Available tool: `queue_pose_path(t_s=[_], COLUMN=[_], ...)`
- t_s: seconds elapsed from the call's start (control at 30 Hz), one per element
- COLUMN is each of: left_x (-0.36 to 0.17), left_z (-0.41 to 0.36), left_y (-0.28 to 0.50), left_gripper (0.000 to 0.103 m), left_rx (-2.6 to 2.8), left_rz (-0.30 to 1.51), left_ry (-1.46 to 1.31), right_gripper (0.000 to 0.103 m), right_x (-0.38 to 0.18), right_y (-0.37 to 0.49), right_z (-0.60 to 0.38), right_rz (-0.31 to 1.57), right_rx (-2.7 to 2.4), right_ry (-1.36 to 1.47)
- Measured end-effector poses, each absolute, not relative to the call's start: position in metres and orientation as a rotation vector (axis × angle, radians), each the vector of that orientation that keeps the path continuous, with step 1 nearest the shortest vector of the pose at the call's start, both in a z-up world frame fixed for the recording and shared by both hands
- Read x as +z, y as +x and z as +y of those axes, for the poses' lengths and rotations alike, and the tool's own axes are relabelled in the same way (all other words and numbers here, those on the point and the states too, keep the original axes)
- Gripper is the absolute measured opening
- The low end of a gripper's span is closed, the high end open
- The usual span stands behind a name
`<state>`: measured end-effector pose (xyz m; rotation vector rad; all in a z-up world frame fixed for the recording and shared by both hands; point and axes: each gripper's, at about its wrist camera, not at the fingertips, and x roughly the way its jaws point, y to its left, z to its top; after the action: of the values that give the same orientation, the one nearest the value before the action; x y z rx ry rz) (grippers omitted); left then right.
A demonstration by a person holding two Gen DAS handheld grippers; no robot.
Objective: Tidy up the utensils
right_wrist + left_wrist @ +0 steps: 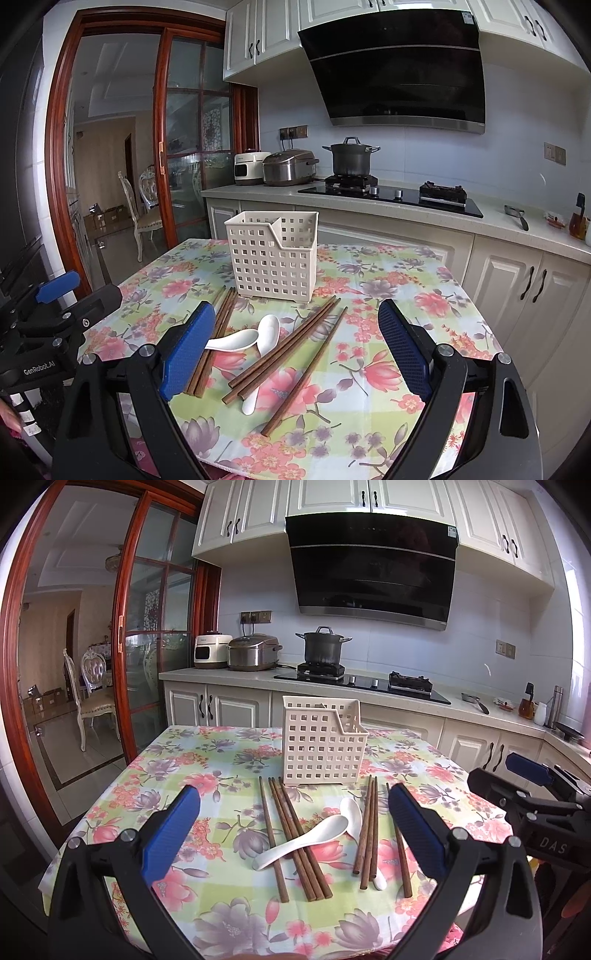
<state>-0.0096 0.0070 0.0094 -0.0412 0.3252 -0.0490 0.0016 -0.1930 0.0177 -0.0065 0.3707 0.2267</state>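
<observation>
A white perforated basket [321, 742] [273, 254] stands upright on the floral tablecloth [184, 760] [406, 280]. In front of it lie brown wooden chopsticks in two bundles [295, 842] [367, 834], plus a single one [400, 849]. Two white ceramic spoons [303, 840] [352, 819] lie among them, one across the left bundle. The right wrist view shows the same chopsticks [284, 347] and spoons [236, 339]. My left gripper [294, 790] hovers open above the utensils, holding nothing. My right gripper [295, 306] is open and empty too, beside the left.
Behind the table runs a kitchen counter [221, 675] with two cookers [253, 651], a pot [323, 646] on the stove and a range hood above. A glass sliding door [155, 627] is at the left. The table's near edge lies just below the grippers.
</observation>
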Motion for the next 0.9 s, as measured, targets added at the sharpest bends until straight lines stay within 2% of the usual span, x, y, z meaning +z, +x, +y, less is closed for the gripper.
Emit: queue_pose_path(t_s=[0.9], left_x=[0.0109], left_z=[0.0059], left_y=[-0.0109], left_gripper=[0.099], left_rx=[-0.053], left_rz=[0.329], left_ry=[-0.042], right_gripper=[0.085], right_x=[0.0158], right_y=[0.0019], right_z=[-0.192], right_rz=[0.377], right_rx=[0.23], right_ry=[0.0])
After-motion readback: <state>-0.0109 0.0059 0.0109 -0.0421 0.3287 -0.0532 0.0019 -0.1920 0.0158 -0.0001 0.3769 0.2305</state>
